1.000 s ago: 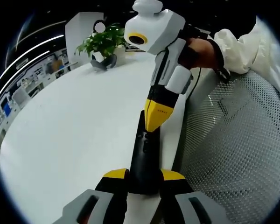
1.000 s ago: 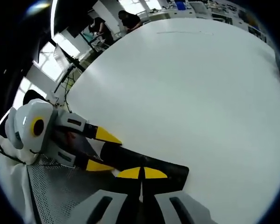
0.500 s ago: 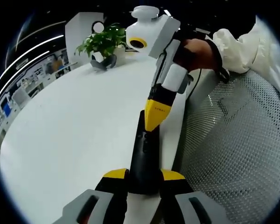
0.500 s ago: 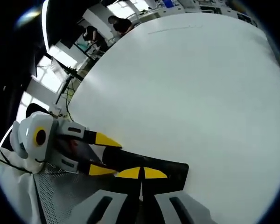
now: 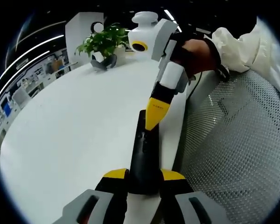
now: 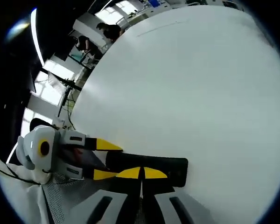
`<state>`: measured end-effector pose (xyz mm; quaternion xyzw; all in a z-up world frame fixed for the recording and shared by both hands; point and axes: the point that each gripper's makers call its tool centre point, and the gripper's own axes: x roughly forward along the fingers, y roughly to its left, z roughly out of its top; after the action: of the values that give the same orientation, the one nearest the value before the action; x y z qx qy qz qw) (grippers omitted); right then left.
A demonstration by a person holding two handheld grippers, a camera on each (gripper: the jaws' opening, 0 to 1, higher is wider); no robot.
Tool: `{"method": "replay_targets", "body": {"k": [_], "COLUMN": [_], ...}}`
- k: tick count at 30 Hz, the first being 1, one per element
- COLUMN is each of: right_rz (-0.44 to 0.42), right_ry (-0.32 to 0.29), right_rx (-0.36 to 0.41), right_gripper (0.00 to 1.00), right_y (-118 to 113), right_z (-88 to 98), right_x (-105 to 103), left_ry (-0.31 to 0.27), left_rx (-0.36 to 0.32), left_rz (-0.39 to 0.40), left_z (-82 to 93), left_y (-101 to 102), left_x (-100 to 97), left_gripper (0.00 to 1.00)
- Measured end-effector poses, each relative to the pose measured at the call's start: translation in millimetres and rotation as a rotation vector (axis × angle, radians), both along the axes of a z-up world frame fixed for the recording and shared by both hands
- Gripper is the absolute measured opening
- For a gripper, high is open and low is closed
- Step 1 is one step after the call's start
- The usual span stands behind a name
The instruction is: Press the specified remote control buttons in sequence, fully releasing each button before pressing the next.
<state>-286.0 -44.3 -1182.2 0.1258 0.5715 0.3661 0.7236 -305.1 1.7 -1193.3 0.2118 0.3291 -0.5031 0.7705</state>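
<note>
In the left gripper view, the black remote control (image 5: 144,156) lies lengthwise up the lower centre of the frame, on the white table (image 5: 70,135) near its right edge. The left gripper (image 5: 144,176) has its 2 yellow-tipped jaws clamped on the near end of the remote. The right gripper (image 5: 154,116) comes down from the upper centre (held by a hand (image 5: 198,49) in a white sleeve (image 5: 245,44)), its jaws closed together into 1 yellow tip that rests on the remote's upper face. A potted plant (image 5: 102,44) stands at the upper left. White mesh (image 5: 233,154) fills the right side.

In the right gripper view, the remote lies across the lower centre, the closed yellow tips at its near edge.
</note>
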Motion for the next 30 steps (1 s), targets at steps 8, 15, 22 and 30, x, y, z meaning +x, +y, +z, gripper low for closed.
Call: {"method": "replay_targets", "body": {"k": [8,15,22,30], "right_rz": [-0.022,-0.004,0.059,0.208], "right_ry": [0.075,0.02,-0.033,-0.085], "right_rx": [-0.039,-0.101,-0.161,-0.338], "right_gripper": [0.0,0.0,0.0,0.0], "right_y": [-9,-16,-15,-14], "right_z": [-1.5,-0.7,-1.9,-5.8], "right_x": [-6,-2,-3,-5], "left_ry": [0.001,0.0,-0.002,-0.002], "left_rx": [-0.001,-0.002,-0.002,-0.002], "left_rz": [0.002,0.002,-0.004,-0.004], "left_z": [0.2,0.4,0.5,0.5], "left_y": [0,0,0,-1], "left_x": [0.1,0.1,-0.1,-0.7], "left_gripper": [0.25,0.25,0.25,0.26]}}
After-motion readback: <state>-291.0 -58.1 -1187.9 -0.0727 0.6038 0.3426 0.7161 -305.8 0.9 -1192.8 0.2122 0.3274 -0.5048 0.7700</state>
